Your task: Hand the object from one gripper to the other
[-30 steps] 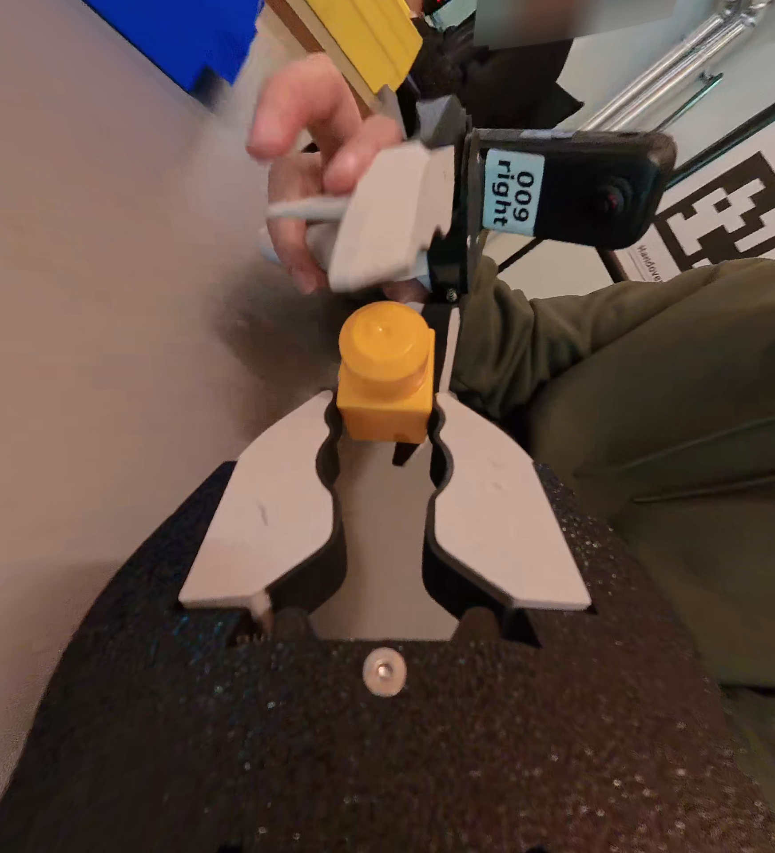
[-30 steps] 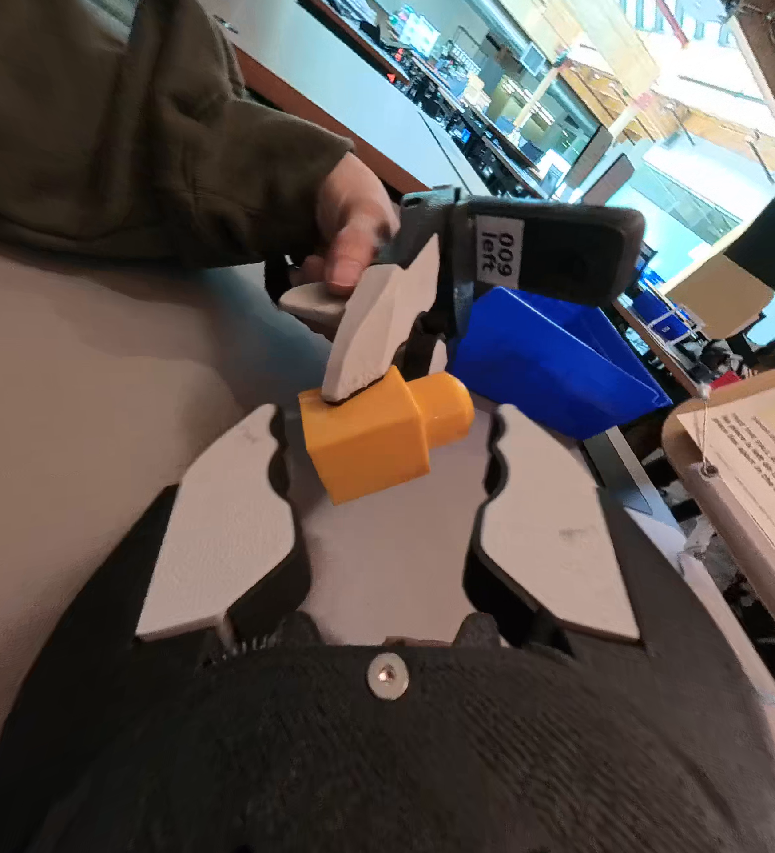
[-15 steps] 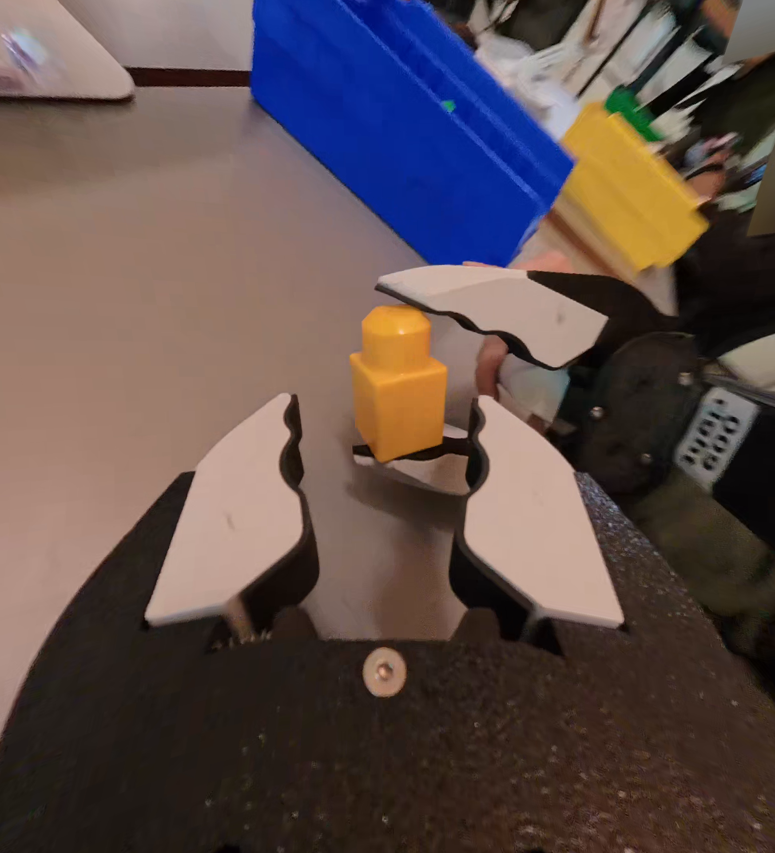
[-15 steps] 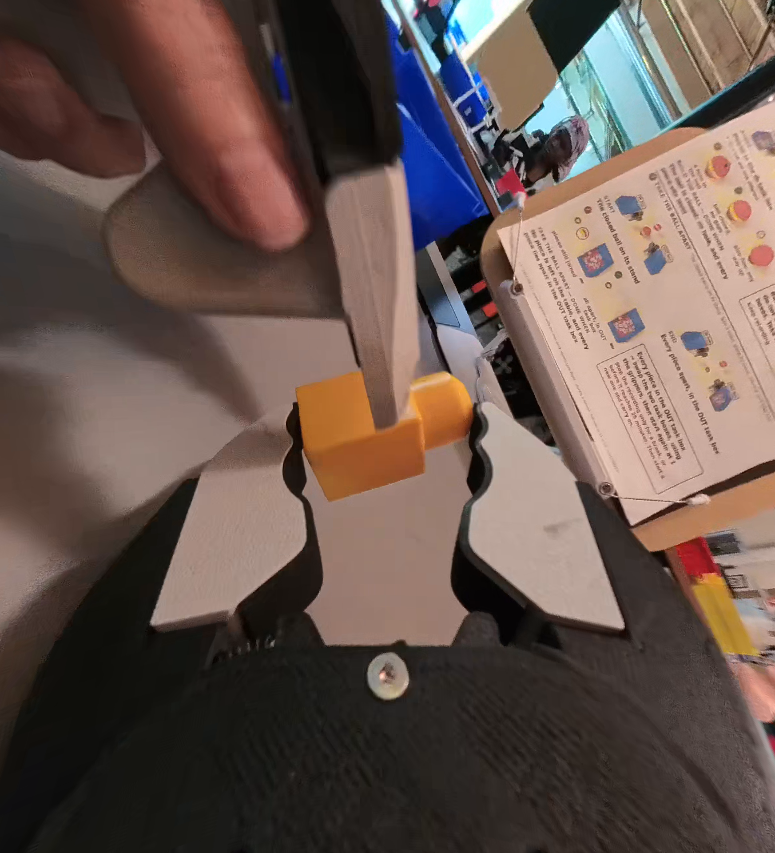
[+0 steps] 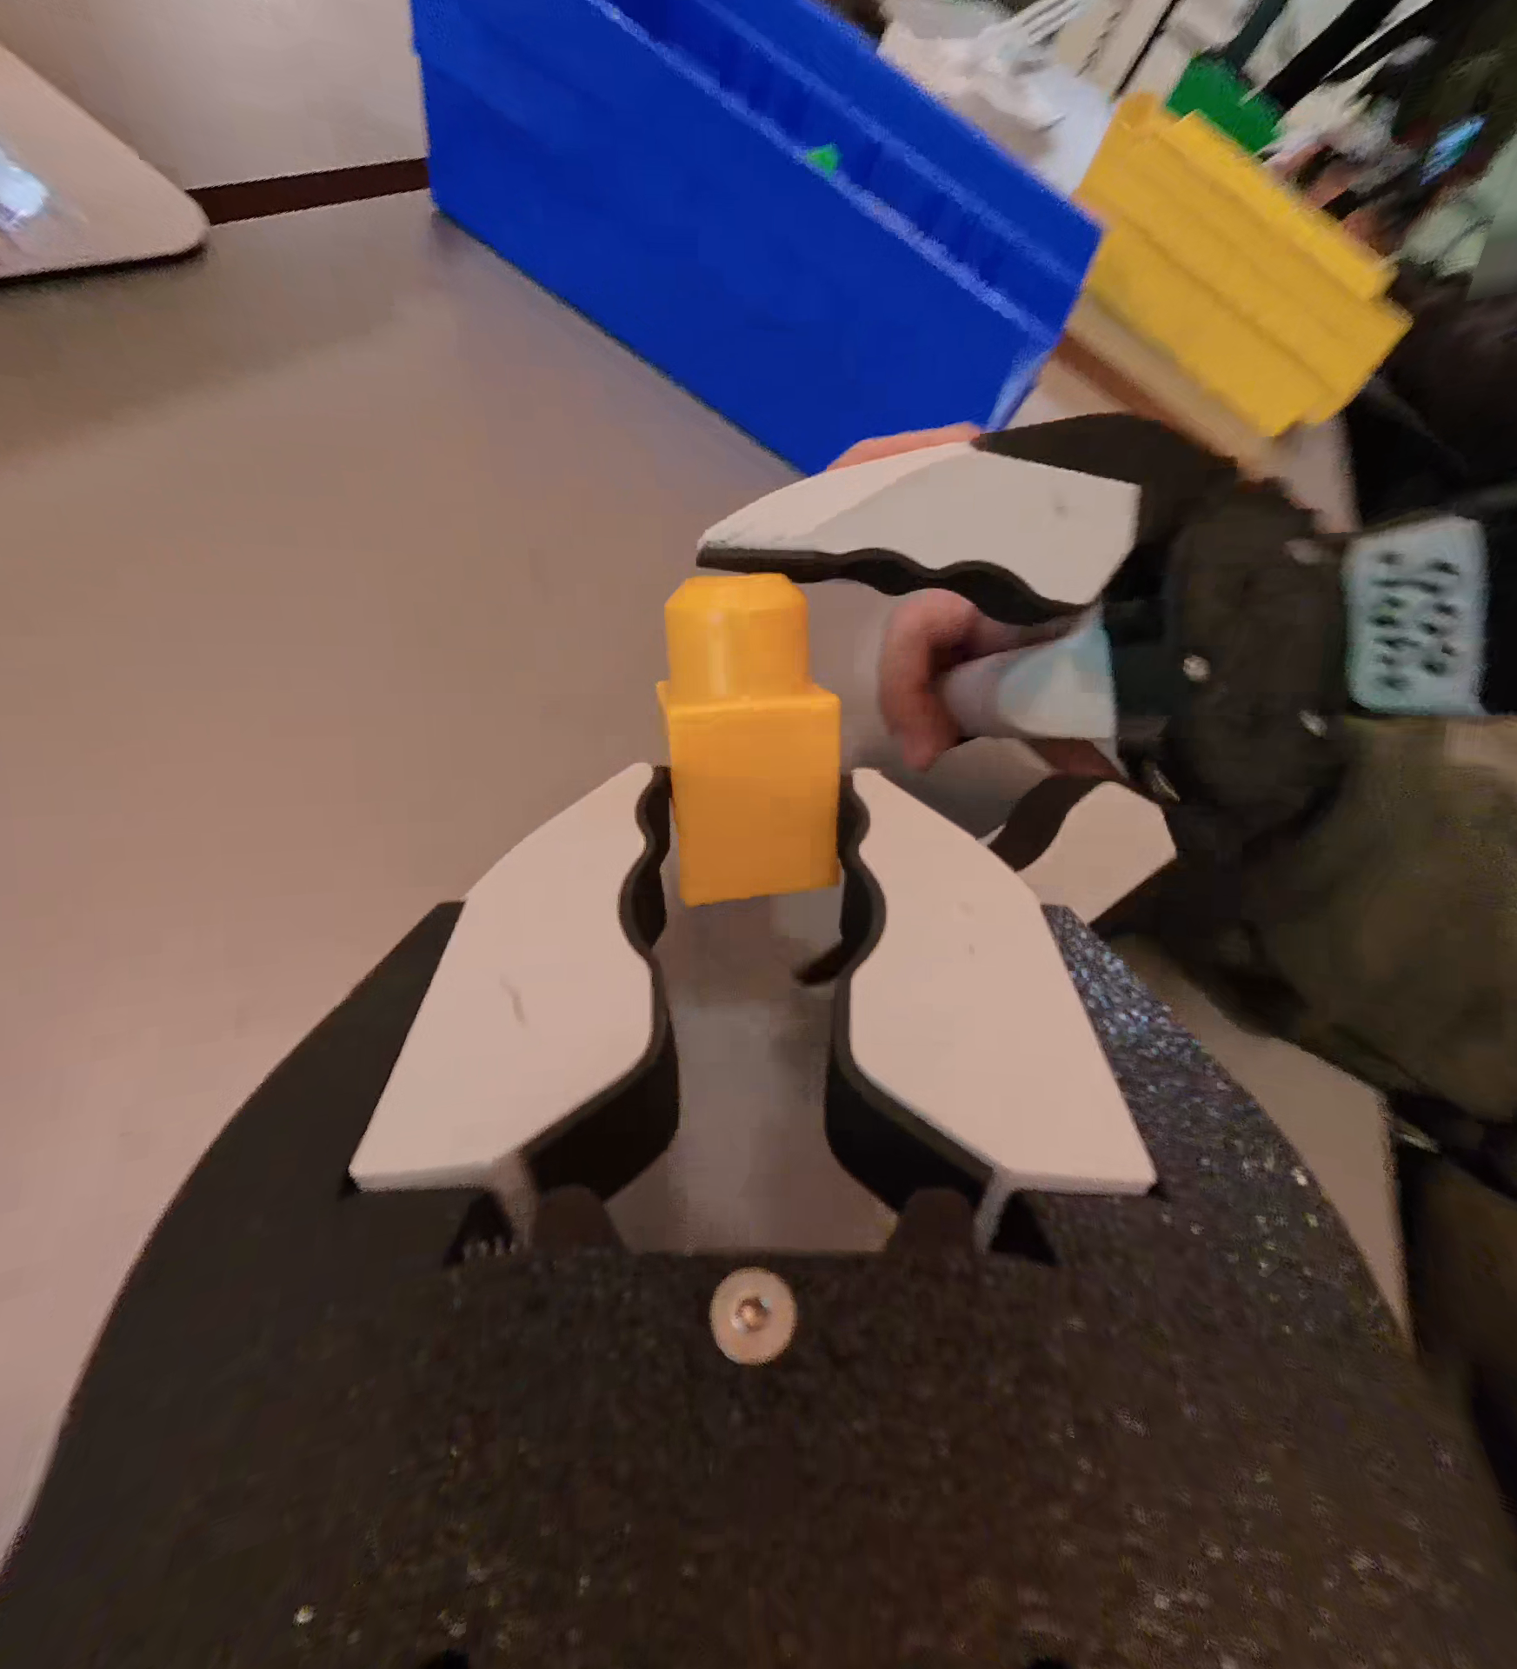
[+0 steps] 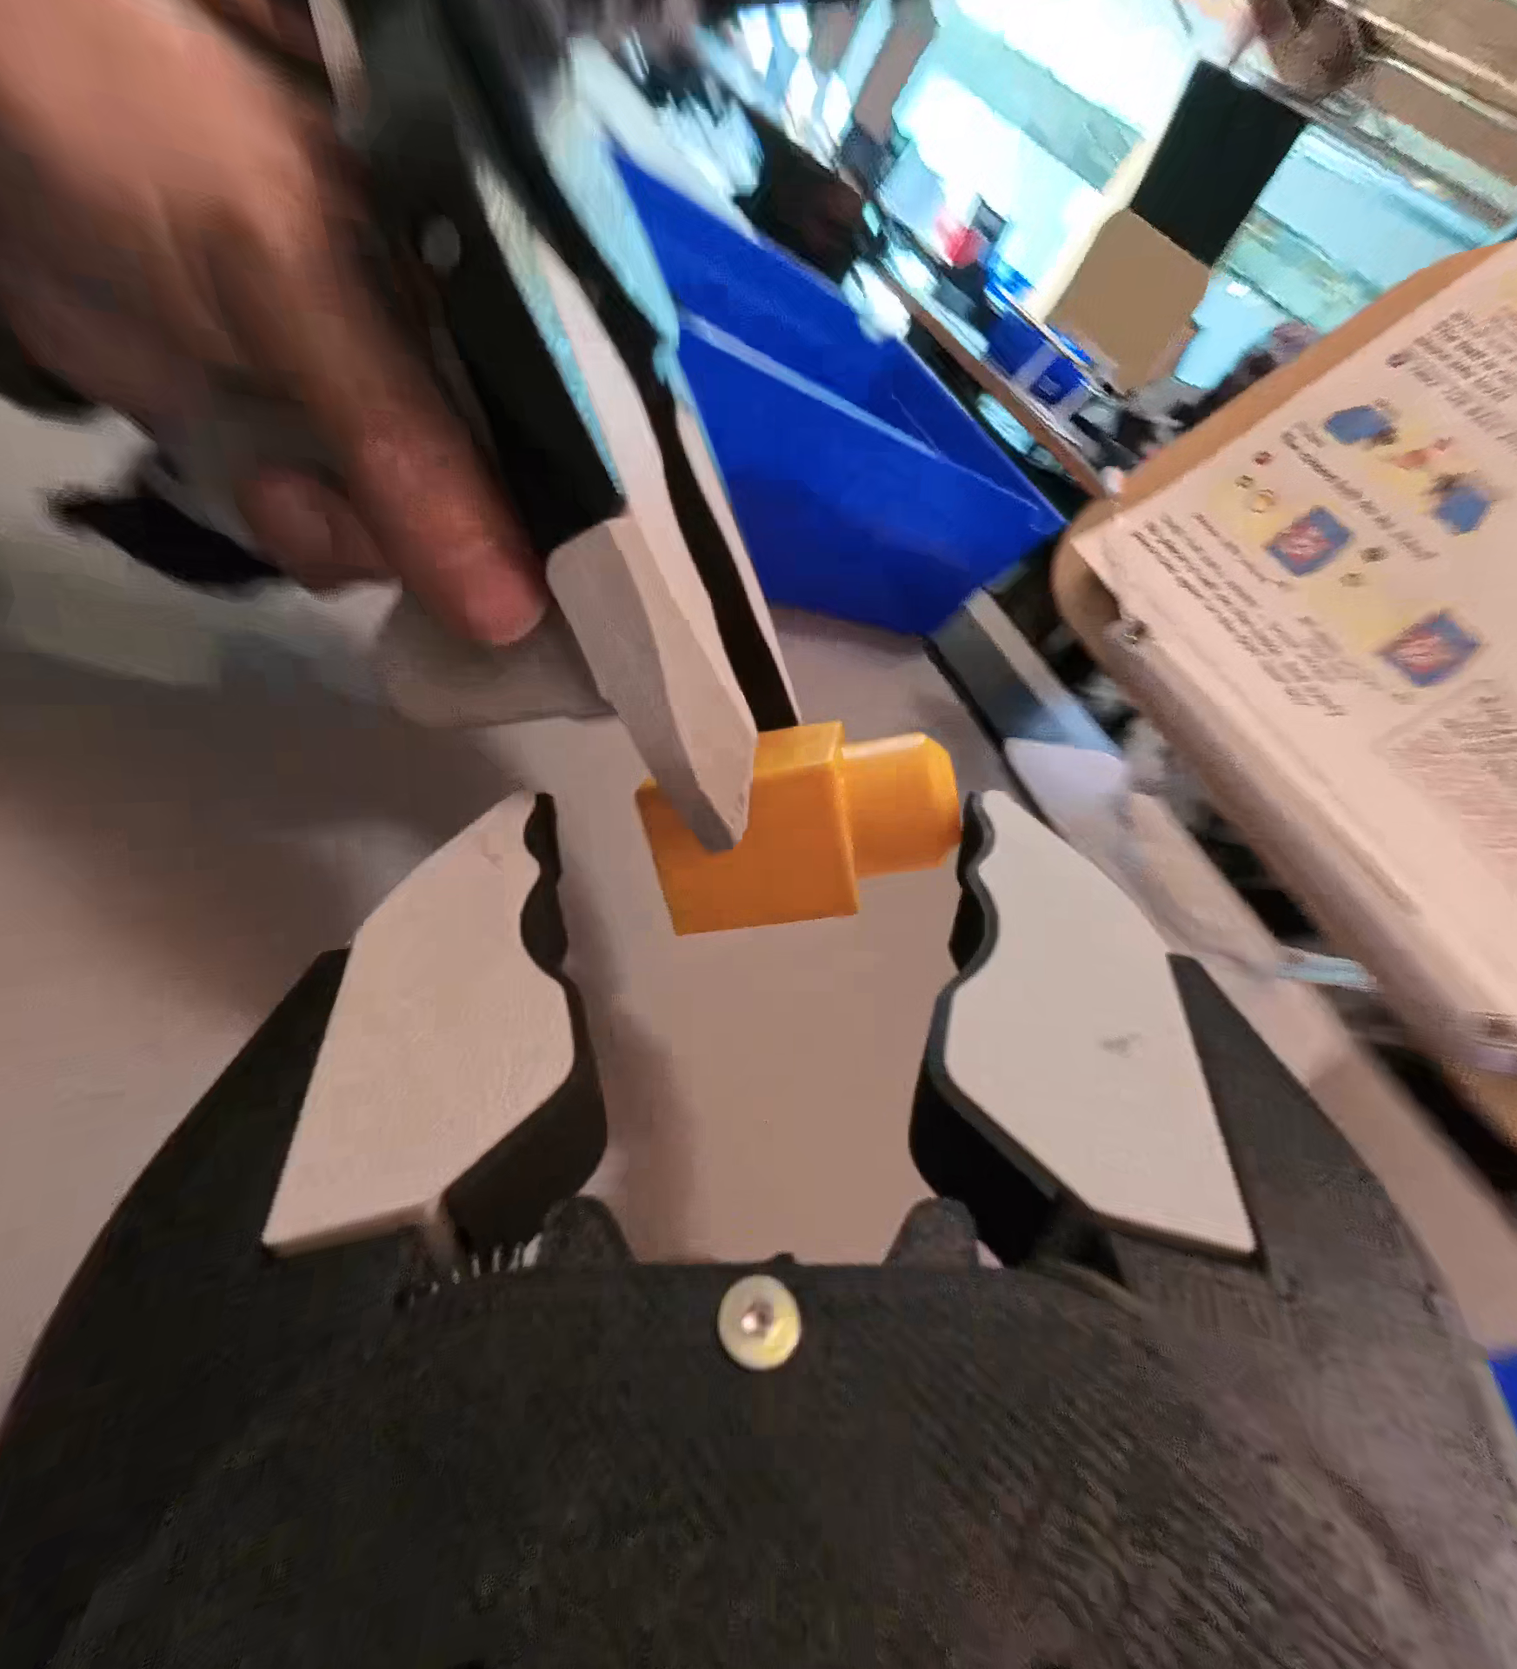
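Note:
An orange block [image 5: 750, 813] with a round stud on top is gripped by its square base between the tips of my left gripper [image 5: 753, 786], which is shut on it. The right gripper's upper finger [image 5: 935, 524] hovers just over the stud. In the right wrist view the block [image 6: 772, 849] lies sideways between the fingertips of my right gripper [image 6: 756, 813], which is open. The stud sits close to its right finger and the left finger stands apart. One finger [image 6: 664, 686] of the left gripper presses on the block's base.
A blue bin [image 5: 736, 226] stands on the grey table [image 5: 194, 632] behind the block. A yellow ribbed object [image 5: 1224, 271] is at the upper right. A board with a printed sheet [image 6: 1369, 587] is on the right. A hand [image 6: 194, 271] and a green sleeve [image 5: 1414, 903] are close by.
Half a second ago the left gripper was open and the right gripper was closed on the block's ends. Now the left gripper has shut on the block's base and the right has opened.

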A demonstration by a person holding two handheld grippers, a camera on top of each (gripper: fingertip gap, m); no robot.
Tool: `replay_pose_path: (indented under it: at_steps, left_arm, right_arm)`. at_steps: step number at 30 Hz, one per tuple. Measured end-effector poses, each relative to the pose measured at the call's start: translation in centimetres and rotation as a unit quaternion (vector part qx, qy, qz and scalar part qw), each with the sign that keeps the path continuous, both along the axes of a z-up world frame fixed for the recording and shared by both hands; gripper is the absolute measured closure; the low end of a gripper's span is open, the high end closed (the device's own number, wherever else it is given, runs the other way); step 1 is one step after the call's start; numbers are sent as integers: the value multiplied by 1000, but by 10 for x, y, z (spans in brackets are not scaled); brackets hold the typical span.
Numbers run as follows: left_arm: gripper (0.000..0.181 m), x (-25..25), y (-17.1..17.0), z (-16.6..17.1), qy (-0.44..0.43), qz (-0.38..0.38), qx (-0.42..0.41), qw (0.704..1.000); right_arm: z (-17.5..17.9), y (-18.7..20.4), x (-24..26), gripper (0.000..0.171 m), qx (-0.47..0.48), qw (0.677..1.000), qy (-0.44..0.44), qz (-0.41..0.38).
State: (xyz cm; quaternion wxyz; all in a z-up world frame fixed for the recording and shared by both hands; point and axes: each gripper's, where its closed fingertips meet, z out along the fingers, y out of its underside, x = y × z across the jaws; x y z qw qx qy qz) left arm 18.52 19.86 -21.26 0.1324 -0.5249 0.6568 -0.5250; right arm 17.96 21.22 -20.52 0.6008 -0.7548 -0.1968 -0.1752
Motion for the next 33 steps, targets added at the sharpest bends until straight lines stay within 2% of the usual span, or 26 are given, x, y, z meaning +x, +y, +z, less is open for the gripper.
replay_pose_path:
  at_steps: [2,4,8,10,13,16,18,22,25,27,33]
  left_arm:
    - [146,-9,-5,12,-11,-55,-83,995]
    - [146,-19,-6,30,-27,-104,-189,976]
    - [146,-26,1,46,-28,-137,-322,937]
    - [146,-29,-1,50,-47,-158,-332,929]
    - [147,-29,-2,48,-96,-157,-279,942]
    - [146,-24,5,51,-133,-130,-253,949]
    - [146,-22,8,50,-136,-118,-243,953]
    - [147,-19,9,49,-142,-108,-235,955]
    - [147,-17,9,45,-141,-99,-218,961]
    - [147,-19,5,49,-147,-111,-226,957]
    - [147,-18,3,51,-158,-105,-197,962]
  right_arm:
    - [15,-7,-7,90,35,990,126,53]
    - [31,-13,-9,88,64,964,241,94]
    - [44,-16,-13,95,93,918,362,135]
    - [45,-13,-18,100,80,885,434,150]
    - [41,-7,-17,113,56,838,524,143]
    - [40,-6,-10,128,61,815,562,129]
    - [40,-6,-12,140,63,814,561,138]
    - [38,-4,-14,137,66,840,523,128]
    - [34,-3,-15,124,63,867,481,117]
    - [27,0,-19,127,47,883,453,111]
    - [27,3,-21,132,48,901,416,110]
